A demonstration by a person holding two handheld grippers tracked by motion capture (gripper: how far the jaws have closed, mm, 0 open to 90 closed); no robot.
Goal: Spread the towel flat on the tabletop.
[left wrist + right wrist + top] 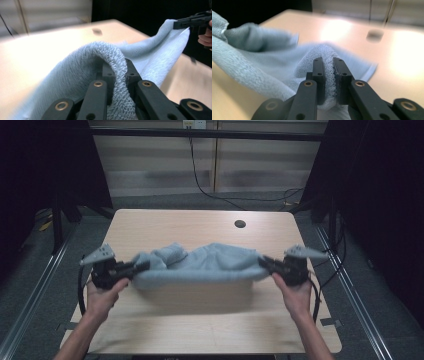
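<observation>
A light blue terry towel [200, 265] hangs stretched between the two grippers above the wooden table [200, 325], sagging in the middle. My left gripper [142, 266] is shut on the towel's left end; its own view shows the cloth [110, 60] looped over and pinched between the jaws. My right gripper [264, 262] is shut on the right end, with folded cloth [329, 75] squeezed between its jaws. In the left gripper view the other gripper [192, 22] holds the far corner at the upper right.
A round cable hole [240, 224] sits in the table's far right part. Black cables [210, 190] run across the floor behind the table. Metal rails [350, 285] flank both sides.
</observation>
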